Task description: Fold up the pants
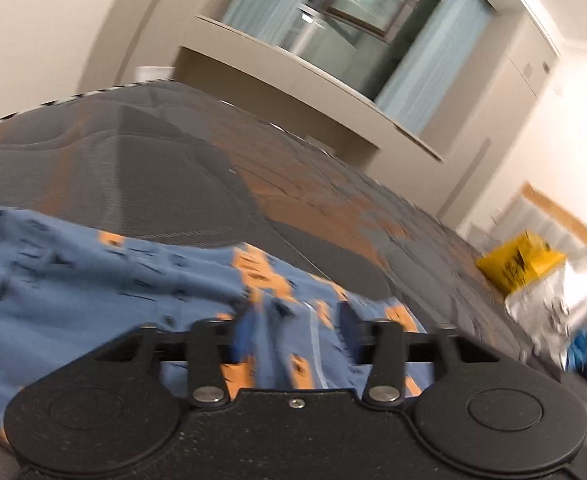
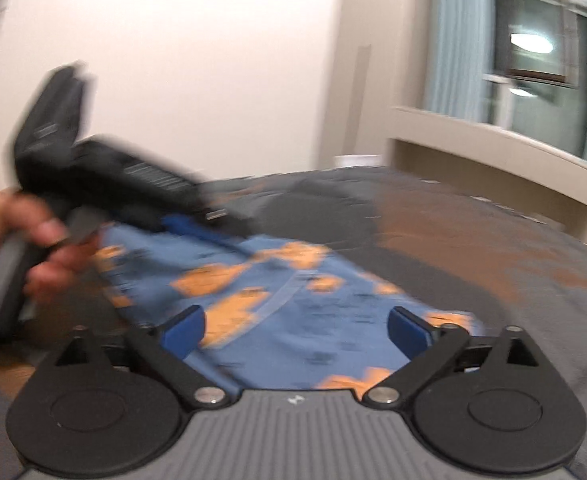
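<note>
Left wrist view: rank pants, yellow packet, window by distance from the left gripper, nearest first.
1. pants: right at the left gripper, cloth between its open fingers.
2. yellow packet: off to the right, at the bed's edge.
3. window: farthest, on the back wall beyond the bed.

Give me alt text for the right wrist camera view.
Open right tongs hover over blue pants with orange patches lying on a grey and orange bedspread. At left, a hand grips the blurred left tongs; a window is behind.
</note>
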`<state>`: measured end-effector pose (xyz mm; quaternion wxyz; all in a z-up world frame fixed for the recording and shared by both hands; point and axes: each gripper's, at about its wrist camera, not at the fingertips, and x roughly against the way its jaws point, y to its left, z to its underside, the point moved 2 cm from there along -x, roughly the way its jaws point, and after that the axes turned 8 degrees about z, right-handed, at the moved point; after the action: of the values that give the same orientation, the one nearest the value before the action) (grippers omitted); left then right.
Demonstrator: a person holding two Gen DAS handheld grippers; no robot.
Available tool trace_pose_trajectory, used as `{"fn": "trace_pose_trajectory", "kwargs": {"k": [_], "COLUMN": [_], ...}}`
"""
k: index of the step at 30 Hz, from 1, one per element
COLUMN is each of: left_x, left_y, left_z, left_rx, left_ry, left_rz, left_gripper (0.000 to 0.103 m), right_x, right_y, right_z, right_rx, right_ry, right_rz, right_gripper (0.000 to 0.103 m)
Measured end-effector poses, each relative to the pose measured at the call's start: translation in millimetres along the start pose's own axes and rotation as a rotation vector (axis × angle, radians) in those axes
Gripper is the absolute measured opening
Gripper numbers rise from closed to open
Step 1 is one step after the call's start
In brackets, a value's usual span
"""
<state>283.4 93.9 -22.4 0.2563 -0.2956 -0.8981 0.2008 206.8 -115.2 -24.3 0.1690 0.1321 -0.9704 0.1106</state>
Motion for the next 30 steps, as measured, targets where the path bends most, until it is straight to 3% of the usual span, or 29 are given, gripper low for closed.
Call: {"fn": "trace_pose_trajectory", "kwargs": {"k": [1,4,9,14,19,21,23,30], "left_x": [-4,-14,-28,-27,-33,-35,-34,-21], "left_y": [-6,-22,-26,-22,-29,-31,-31,-40], "left_z": [2,12,20,16,17,17,16,12], "left_rx": [-0.024,-0.103,-0.13,-0.066,-0.108,-0.129,-0.126,-0.177], "left_ry": [0.023,0.098,0.196,0.206,0.237,0.243,0.232,0.189], "left_rz": [-0.006,-0.034,-0.118,-0.154,-0.196,-0.224,-0.224,-0.247], "left_gripper": [0.064,0.057,0.04,0.034,0.032,0.012,0.006,0.004], "right_x": [1,-4,-17,-16,-17,-16,-15,-12], "right_y": [-11,-43,-73,-89,-91,-88,-84,-83], "right_z": [1,7,22,31,33,32,31,31], "right_rx": [-0.033,-0.133,-0.301,-0.393,-0.415,-0.402,-0.383,-0.372], "right_ry": [-0.006,0.015,0.068,0.092,0.095,0.092,0.087,0.079], "right_rz": [0.032,0.098,0.032,0.0,-0.005,-0.009,-0.007,-0.001], "right_gripper": [0.103,0.103,0.103,0.103,0.103,0.103,0.103,0.103]}}
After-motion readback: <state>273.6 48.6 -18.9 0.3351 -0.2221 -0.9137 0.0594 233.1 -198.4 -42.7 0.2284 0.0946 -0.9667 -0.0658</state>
